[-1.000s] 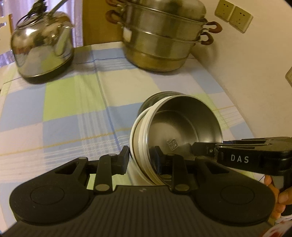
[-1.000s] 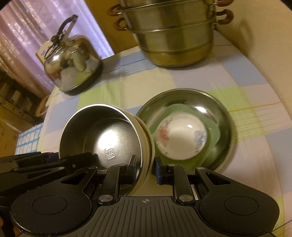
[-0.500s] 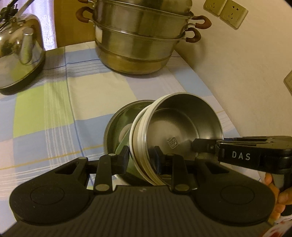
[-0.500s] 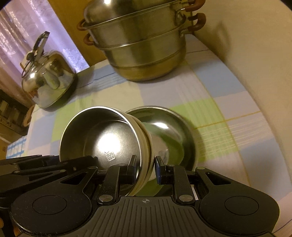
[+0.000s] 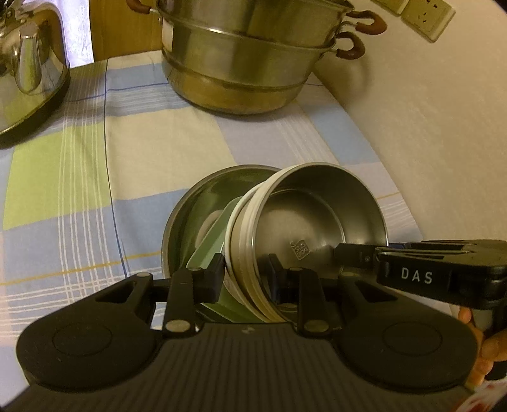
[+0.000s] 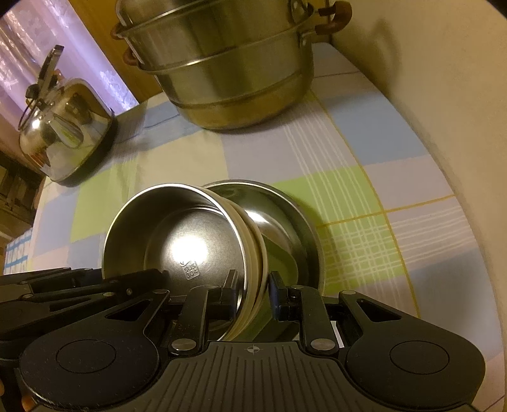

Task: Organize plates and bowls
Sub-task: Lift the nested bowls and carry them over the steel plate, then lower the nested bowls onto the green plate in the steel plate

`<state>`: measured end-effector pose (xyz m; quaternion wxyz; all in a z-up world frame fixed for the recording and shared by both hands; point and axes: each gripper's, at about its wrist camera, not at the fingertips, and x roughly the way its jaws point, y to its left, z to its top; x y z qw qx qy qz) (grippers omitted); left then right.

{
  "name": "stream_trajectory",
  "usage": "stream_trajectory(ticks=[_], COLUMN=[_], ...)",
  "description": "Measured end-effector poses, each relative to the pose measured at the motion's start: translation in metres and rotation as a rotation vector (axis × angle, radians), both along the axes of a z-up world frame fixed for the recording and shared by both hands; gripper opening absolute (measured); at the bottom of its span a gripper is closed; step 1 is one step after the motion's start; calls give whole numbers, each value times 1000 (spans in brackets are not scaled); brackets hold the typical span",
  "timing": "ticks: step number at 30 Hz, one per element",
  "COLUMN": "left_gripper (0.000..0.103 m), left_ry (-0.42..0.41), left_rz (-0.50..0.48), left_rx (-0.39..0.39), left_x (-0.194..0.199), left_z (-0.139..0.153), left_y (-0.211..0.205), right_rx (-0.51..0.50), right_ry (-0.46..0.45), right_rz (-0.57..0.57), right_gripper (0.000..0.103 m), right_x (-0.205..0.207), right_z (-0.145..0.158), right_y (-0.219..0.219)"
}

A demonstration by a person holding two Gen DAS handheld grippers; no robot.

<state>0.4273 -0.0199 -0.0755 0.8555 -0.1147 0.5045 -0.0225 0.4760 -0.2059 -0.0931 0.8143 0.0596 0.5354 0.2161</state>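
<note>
White letters reading "DAS" were printed on the black body of the right gripper (image 5: 355,258) where it reached into the left wrist view. A small square stamp marked the floor of the round stainless-steel bowl with a cream outer shell (image 5: 317,222); its characters were too small to read with certainty.

Both grippers were clamped on that bowl's rim at opposite sides, each with one finger inside the steel and one outside. The left gripper (image 5: 245,279) pinched the rim's left side and the right gripper (image 6: 252,293) the right side, jaws narrow. The bowl hung tilted, directly in front of a wide, shallow stainless-steel basin (image 6: 285,218) resting on the cloth. A pale green dish (image 5: 209,247) lay in that basin, mostly hidden by the held bowl.

Farther back stood a large tiered stainless-steel steamer pot with brown handles (image 5: 247,60), and to the left a shiny steel kettle with a dark base (image 6: 63,136). Everything sat on a checked tablecloth of blue, green and cream squares (image 5: 126,158), beside a cream wall (image 5: 427,126) carrying beige sockets (image 5: 427,12).
</note>
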Motion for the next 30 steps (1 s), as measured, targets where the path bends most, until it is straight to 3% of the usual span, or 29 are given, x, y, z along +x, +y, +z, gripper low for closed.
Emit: stream_trajectory(ticks=[30], left_gripper=[24], left_ry=[66], left_rz=[41], left_rx=[-10], left_x=[11], left_z=[-24], left_y=[5], right_rx=[-3], right_ry=[61], right_rz=[28], right_gripper=[20], right_x=[18], right_z=[-24], right_y=[9])
